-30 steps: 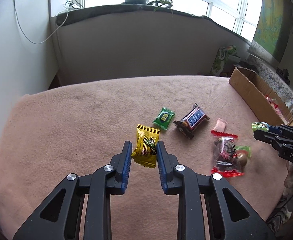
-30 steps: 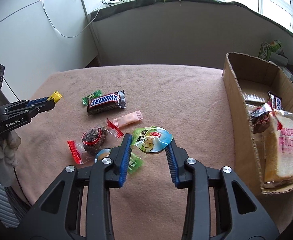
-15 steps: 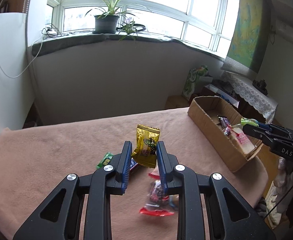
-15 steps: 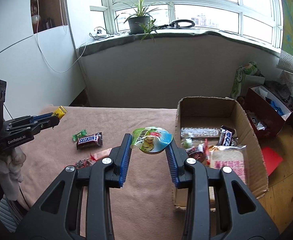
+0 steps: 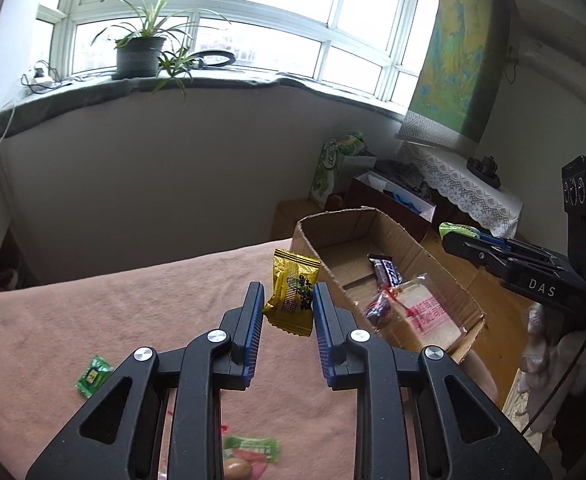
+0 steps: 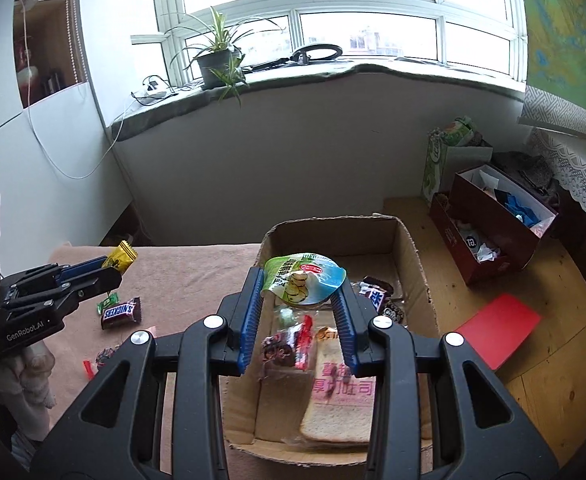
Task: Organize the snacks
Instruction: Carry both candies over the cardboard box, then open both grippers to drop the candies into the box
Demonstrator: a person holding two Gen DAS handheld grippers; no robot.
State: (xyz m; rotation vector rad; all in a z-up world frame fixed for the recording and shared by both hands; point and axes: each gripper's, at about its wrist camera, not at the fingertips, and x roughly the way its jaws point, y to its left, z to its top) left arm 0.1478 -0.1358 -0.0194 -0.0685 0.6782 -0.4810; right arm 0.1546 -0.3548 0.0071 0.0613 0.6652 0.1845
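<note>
My left gripper [image 5: 287,300] is shut on a yellow snack packet [image 5: 293,292], held above the pink table cover just left of the open cardboard box [image 5: 459,282]. My right gripper [image 6: 299,286] is shut on a round green jelly cup [image 6: 303,282], held over the box [image 6: 421,264]. The box holds a wrapped slice of bread [image 6: 341,404], dark chocolate bars [image 6: 377,294] and a red-ended packet [image 6: 287,346]. The left gripper with its yellow packet shows in the right wrist view [image 6: 109,266]. The right gripper shows in the left wrist view [image 5: 459,234].
On the pink cover lie a Snickers bar [image 6: 121,312], a small green candy [image 5: 93,376] and more sweets near the front edge [image 5: 249,450]. A red-brown box [image 6: 493,224] and a red card [image 6: 507,328] sit on the wooden floor to the right.
Both grippers have swung right with their snacks. The right gripper now hangs over the box, and the left gripper has come up beside the box's left wall.
</note>
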